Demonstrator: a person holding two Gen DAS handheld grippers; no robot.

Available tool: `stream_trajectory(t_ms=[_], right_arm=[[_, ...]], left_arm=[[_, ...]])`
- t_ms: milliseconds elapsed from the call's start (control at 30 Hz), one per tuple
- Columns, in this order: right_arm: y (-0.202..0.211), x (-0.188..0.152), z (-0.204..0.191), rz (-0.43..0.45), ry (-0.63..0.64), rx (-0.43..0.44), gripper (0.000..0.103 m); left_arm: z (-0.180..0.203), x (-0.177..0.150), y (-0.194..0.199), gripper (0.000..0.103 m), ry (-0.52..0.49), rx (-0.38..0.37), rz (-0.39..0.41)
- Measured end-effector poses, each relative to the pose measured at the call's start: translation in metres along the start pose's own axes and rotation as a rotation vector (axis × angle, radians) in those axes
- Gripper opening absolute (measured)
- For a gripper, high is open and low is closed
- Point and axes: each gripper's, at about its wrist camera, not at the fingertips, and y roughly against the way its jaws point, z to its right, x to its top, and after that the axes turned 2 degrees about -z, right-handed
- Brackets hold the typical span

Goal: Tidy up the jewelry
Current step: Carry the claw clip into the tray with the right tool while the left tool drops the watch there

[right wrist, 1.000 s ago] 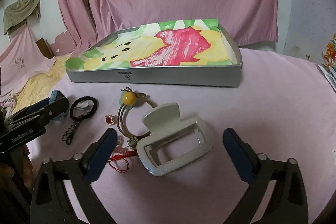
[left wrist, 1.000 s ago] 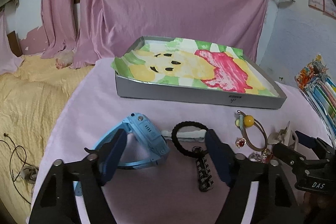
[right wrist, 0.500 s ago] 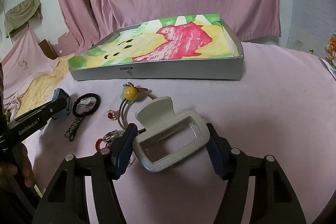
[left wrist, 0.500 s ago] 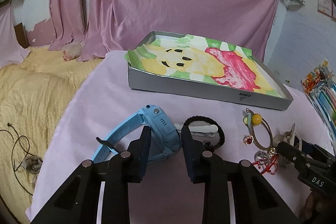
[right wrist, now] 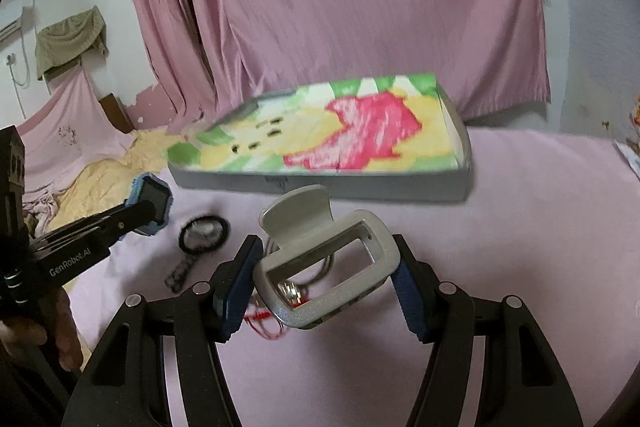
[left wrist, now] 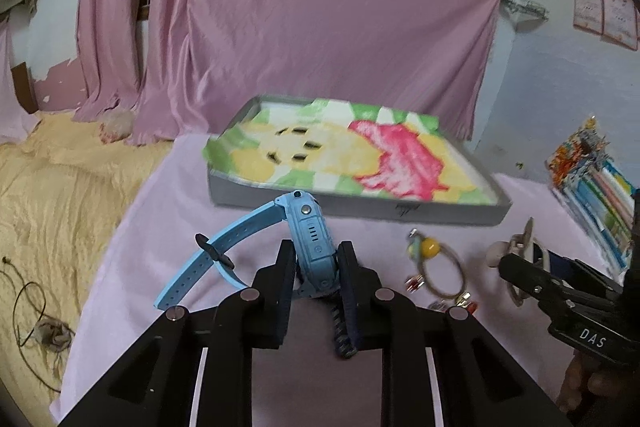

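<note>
A pink curtain (left wrist: 312, 27) hangs across the back wall, and a yellow blanket (left wrist: 52, 195) lies crumpled on the far left. The counter (right wrist: 520, 219) is covered in pale pink cloth. Toward its back sits a shallow grey tray (left wrist: 440, 205) lined with a towel (left wrist: 340, 155) printed in green, yellow and pink. A stack of colourful packets (left wrist: 592, 179) lies at the counter's right edge.

The left gripper (left wrist: 316, 267) is clamped on the case of a blue watch (left wrist: 308, 231), which stands on edge and lifted off the cloth, its strap trailing down to the left. The right gripper (right wrist: 326, 275) is closed on the two sides of a grey hair claw (right wrist: 332, 259), held tilted above the counter in front of the tray.

On the cloth between the two grippers lies a hair tie with a yellow bead (left wrist: 430, 251), ringed by small charms too blurred to make out. Nearer the left gripper, the right wrist view shows a black hair tie (right wrist: 204, 233) lying flat, with a dark braided piece (right wrist: 178, 277) just below it. Some red string (right wrist: 266, 323) and silver rings (right wrist: 292, 293) show under and through the hair claw.
</note>
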Motion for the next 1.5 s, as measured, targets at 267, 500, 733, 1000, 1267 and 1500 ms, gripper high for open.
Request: stream_trajectory(t_ms=[267,500,733,1000,1267,1500], right_arm=[[-0.007,0.049,0.000,0.086,0.044,0.009,0.058],[-0.046,0.081,0.003,0.069,0.050,-0.006,0.059],[-0.093,0.086,0.013,-0.029,0.017,-0.037,0.059],[-0.124,0.077,0.022,-0.132,-0.004,-0.051,0.059],[-0.131,0.074,0.025,-0.163,-0.020,-0.049,0.059],[-0.096,0.070,0.023,-0.057,-0.030,-0.063,0.074]], left_arm=[[0.014,0.045,-0.007,0.020,-0.040,-0.049,0.085],[0.019,0.077,-0.045,0.020,-0.075,-0.143,0.072],[0.014,0.089,-0.090,0.020,-0.045,-0.168,-0.037],[0.014,0.079,-0.121,0.020,-0.035,-0.178,-0.139],[0.011,0.076,-0.120,0.020,-0.016,-0.188,-0.141],[0.002,0.070,-0.095,0.070,0.026,-0.169,-0.064]])
